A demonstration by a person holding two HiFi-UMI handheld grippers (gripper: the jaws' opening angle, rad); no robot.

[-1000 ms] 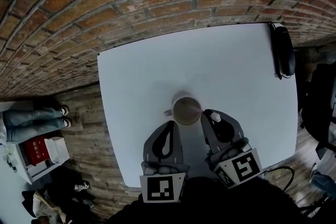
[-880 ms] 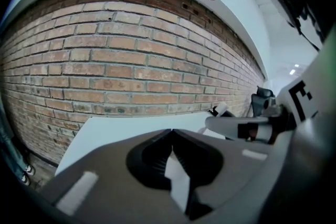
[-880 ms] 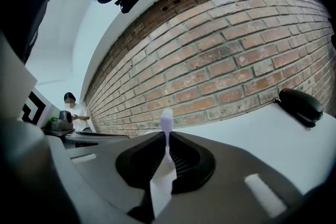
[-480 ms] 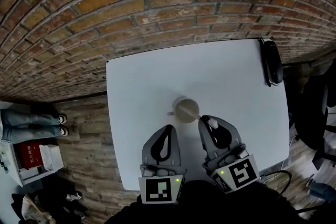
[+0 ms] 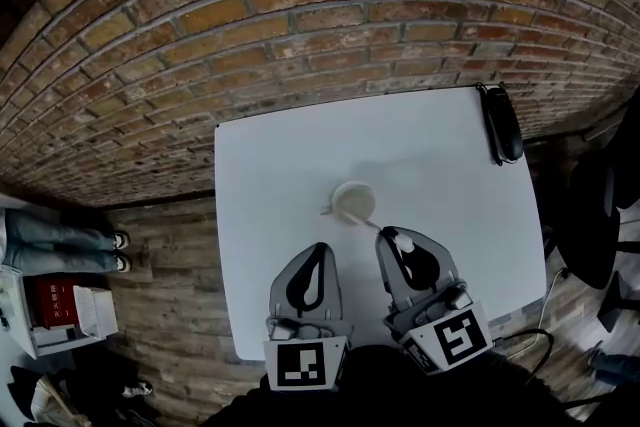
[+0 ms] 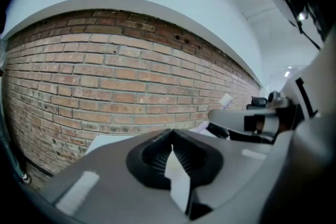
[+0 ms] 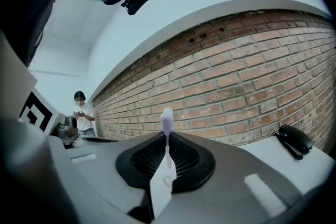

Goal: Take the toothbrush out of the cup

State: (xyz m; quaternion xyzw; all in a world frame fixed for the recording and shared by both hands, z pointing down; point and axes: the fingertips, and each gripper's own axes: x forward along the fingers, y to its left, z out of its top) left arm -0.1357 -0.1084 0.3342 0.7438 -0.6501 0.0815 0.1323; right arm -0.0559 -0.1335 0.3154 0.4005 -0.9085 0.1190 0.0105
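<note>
1. Toothbrush (image 7: 167,119): pale lilac, with a whitish head
2. Cup (image 5: 353,203): cream
3. Table (image 5: 290,155): plain white
4. Wall (image 5: 300,15): red-brown brick with pale mortar lines
5. Left gripper (image 5: 318,250) and right gripper (image 5: 395,237): grey shells, black ribbed pads, black-and-white square markers
6. Floor (image 5: 170,255): grey-brown wooden planks

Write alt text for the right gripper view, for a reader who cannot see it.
The right gripper is shut on a thin toothbrush with a pale purple head, which stands upright between its jaws. Behind runs a red brick wall, and a black object lies low at the right.
</note>
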